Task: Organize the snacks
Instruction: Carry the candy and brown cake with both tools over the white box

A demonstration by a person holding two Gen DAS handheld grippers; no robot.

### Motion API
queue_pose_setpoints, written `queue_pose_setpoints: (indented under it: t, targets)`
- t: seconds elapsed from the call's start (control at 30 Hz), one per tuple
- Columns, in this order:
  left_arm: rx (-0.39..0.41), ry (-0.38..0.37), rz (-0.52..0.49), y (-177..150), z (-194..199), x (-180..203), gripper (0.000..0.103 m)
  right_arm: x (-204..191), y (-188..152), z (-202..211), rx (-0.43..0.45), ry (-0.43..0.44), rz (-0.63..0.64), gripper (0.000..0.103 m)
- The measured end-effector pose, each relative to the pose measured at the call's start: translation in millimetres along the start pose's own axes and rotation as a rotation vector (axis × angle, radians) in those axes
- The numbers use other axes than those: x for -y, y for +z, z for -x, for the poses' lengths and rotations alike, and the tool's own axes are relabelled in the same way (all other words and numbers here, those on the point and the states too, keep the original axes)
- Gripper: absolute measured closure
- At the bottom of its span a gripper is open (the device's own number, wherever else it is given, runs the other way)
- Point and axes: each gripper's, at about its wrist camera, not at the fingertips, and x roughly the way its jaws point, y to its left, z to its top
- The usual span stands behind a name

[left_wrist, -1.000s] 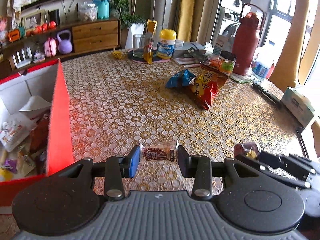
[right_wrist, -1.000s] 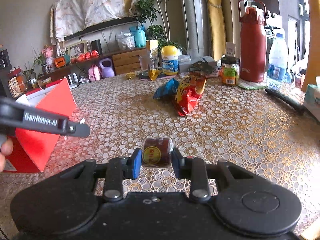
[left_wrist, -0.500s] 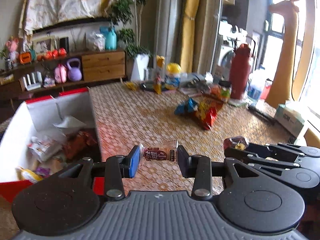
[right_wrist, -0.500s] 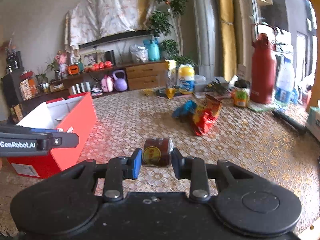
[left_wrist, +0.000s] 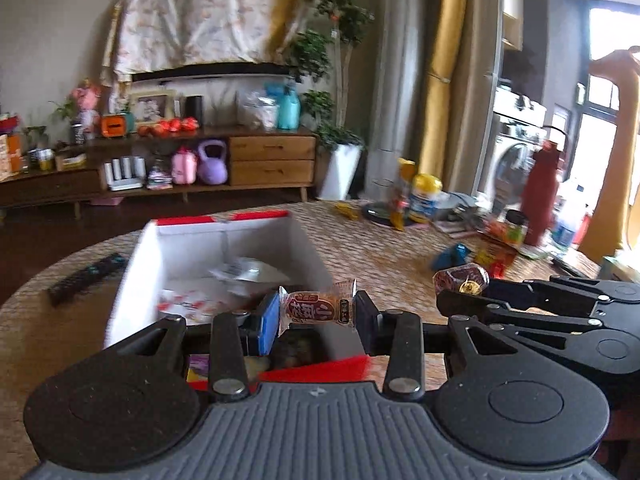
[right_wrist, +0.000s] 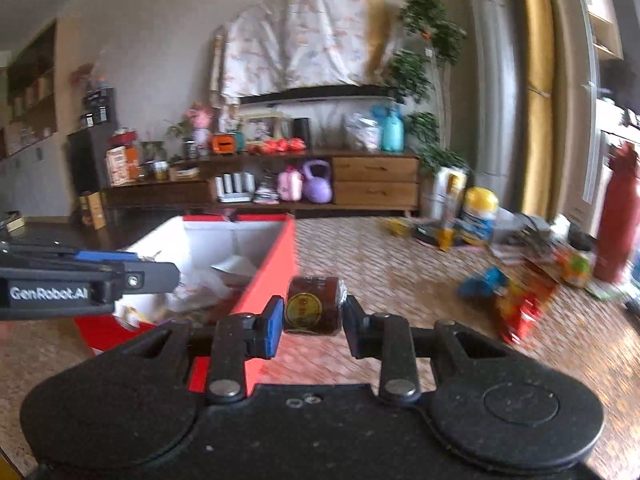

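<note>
Two snacks carried to the box, more left on the table

A wrapped cake (left_wrist: 318,307) is clamped in the left gripper (left_wrist: 316,316) above the red box (left_wrist: 304,248), already partly filled; a dark round snack (right_wrist: 314,306) is pinched in the right gripper (right_wrist: 310,320) just beside its wall. Neither is dropped yet, and the chip bags (right_wrist: 520,300) are left lying on the table (right_wrist: 400,264)
</note>
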Motion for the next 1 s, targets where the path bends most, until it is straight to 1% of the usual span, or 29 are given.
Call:
queue_pose_setpoints:
  t: [0.2,0.3,0.43,0.63,0.8,1.0]
  targets:
    - [0.003,0.07,0.038,2,-6,-38,0.064,-36,16,-18,0.011,0.067,0.053,0.073]
    - [-0.011,0.094,0.059,0,-14,-55,0.064,-50,22,-30,0.005,0.091,0.068,0.073]
    - [-0.05,0.102,0.086,-3,-34,-77,0.064,-64,27,-51,-0.029,0.127,0.074,0.073]
    - [-0.11,0.095,0.113,-9,-65,-97,0.064,-72,24,-85,-0.118,0.153,0.066,0.073]
    - [-0.146,0.09,0.112,-12,-81,-104,0.064,-75,18,-104,-0.177,0.147,0.086,0.073]
    - [-0.176,0.097,0.105,-18,-94,-104,0.064,-80,13,-111,-0.197,0.142,0.111,0.073]
